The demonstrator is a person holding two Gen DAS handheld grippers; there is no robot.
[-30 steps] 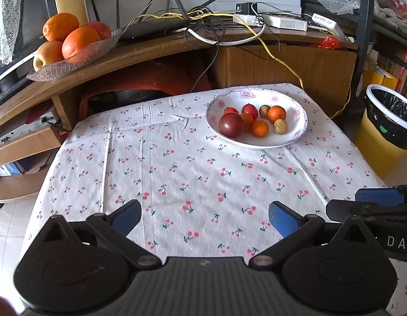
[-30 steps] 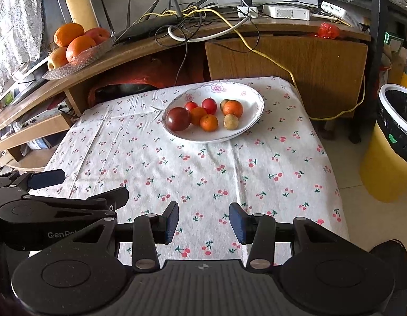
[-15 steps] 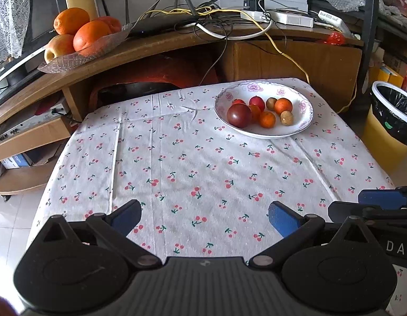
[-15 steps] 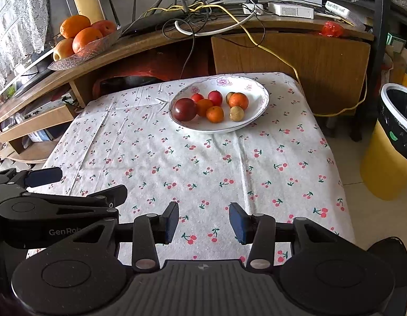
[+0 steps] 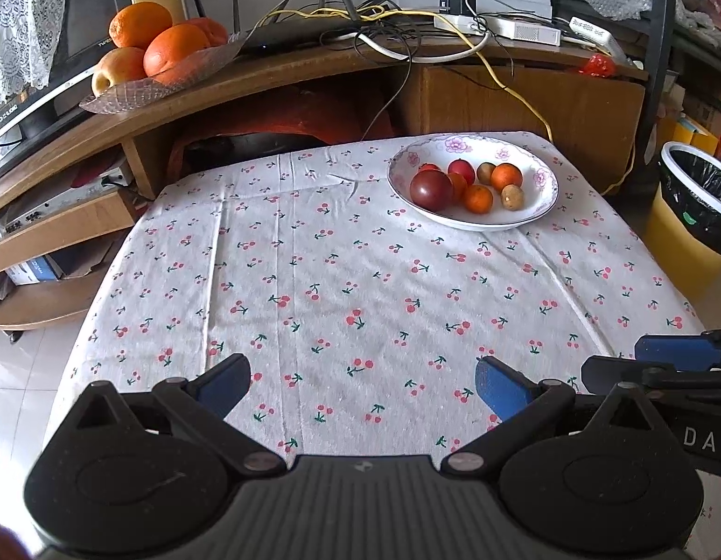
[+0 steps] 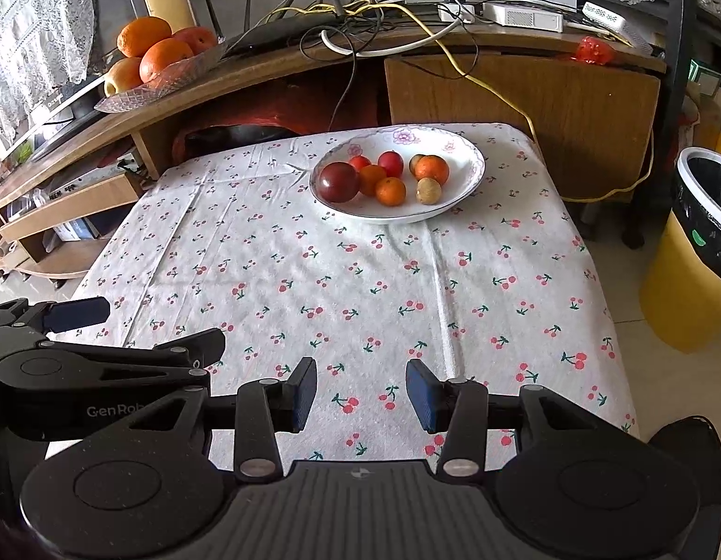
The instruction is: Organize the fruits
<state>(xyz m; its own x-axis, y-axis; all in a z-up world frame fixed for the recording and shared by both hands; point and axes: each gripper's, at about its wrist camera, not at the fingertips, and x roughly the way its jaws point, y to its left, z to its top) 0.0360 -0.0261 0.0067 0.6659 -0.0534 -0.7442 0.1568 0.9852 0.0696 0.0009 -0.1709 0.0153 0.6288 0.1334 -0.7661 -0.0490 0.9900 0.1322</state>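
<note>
A white flowered bowl point(image 5: 537, 207) point(image 6: 467, 172) sits at the far right of the cherry-print tablecloth point(image 5: 341, 280) point(image 6: 360, 280). It holds several small fruits: a dark red tomato point(image 5: 431, 189) point(image 6: 339, 181), small oranges point(image 5: 506, 176) point(image 6: 431, 169), red fruits and brownish ones. My left gripper point(image 5: 360, 385) hangs open near the table's front edge, nothing between its fingers. My right gripper point(image 6: 361, 394) is open too, empty, over the front of the cloth. Each gripper shows at the edge of the other's view.
A glass dish of large oranges and an apple point(image 5: 159, 51) point(image 6: 155, 58) rests on the wooden shelf behind, beside tangled cables and a router point(image 5: 360, 23). A yellow bin with a black liner point(image 5: 691, 214) point(image 6: 696, 252) stands right of the table.
Both grippers have drawn back from the bowl, so more of the cloth shows ahead. Neither gripper changed its opening; the fruits stayed in place.
</note>
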